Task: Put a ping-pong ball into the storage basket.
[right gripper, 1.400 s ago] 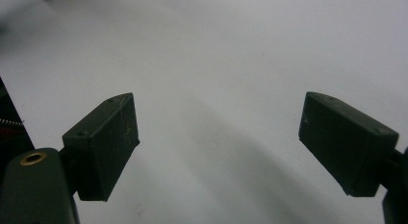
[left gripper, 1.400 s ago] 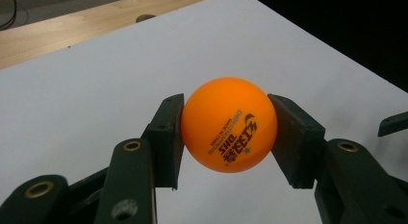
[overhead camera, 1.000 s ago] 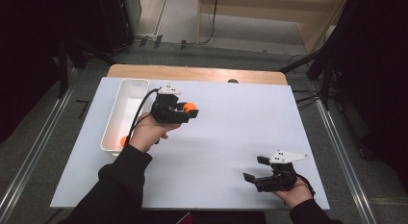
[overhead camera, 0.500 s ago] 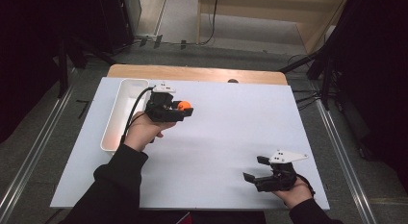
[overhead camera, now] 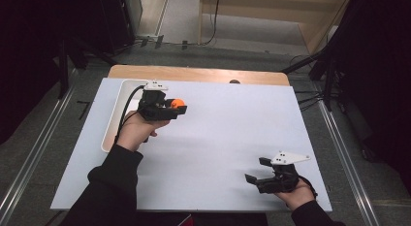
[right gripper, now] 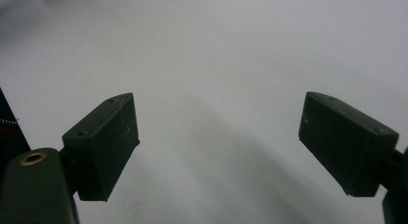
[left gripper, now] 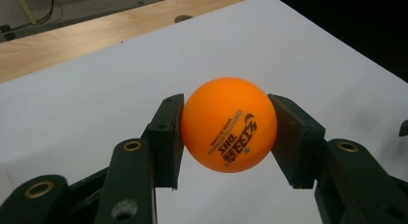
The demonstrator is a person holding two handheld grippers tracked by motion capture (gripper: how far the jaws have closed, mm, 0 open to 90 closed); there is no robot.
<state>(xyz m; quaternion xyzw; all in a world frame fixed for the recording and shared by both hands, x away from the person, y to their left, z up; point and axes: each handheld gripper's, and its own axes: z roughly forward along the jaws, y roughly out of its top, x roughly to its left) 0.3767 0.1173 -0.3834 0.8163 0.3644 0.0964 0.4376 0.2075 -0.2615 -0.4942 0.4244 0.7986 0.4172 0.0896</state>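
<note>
High view: nearest to the person, at the lower right of the white worktop, the right tool rests low in the hand, and its jaws stand wide apart with nothing between them. The right gripper view agrees: two black pads with only bare white surface between them.

Farther up and to the left, the left tool is held above the worktop and points toward the right side. It holds the orange ball. In the left gripper view the ball sits squarely between the two pads, both pressing on its sides, so the grip looks firm and centred. The ball is round, so it has no long axis to consider.

Just beside this hand, on its left, lies the white tray, long and narrow, with its long side running away from the person along the left edge of the worktop. A small orange thing seems to lie in its near end, partly hidden by the hand.

I judge that the coming move depends on this: the tray is behind the left tool, opposite to where its jaws point, while the open worktop is in front. The left hand is much nearer to both than the right.
</note>
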